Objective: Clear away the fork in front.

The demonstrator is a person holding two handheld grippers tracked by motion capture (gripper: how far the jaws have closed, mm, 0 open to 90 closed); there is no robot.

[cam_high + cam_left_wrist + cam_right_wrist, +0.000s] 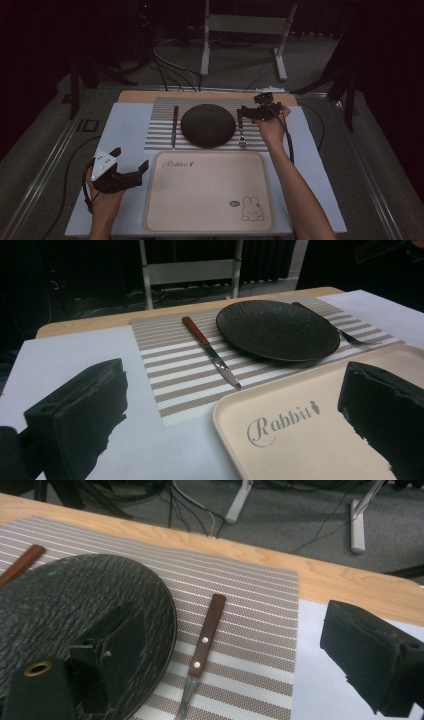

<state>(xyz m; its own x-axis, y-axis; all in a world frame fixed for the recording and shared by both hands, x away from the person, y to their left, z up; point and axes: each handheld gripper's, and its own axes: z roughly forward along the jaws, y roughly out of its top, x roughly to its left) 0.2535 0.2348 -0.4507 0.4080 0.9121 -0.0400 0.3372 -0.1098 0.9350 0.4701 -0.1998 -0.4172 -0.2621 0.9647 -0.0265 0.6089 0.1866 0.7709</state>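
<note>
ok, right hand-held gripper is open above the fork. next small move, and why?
Probably lower the right hand-held gripper and close on the fork's wooden handle. Its jaws stand open, one over the black plate and one past the striped placemat, with the handle lying flat between them, untouched.

A round black plate [278,330] with a rough, matt, bark-like texture is seen on a woven striped beige placemat [185,377]. Reddish-brown wooden handles, riveted on the fork [205,642], are joined to shiny metal on fork and knife [210,351]. A smooth, matt cream plastic tray [300,435] and a pale wooden table edge [345,577] are noted.
</note>
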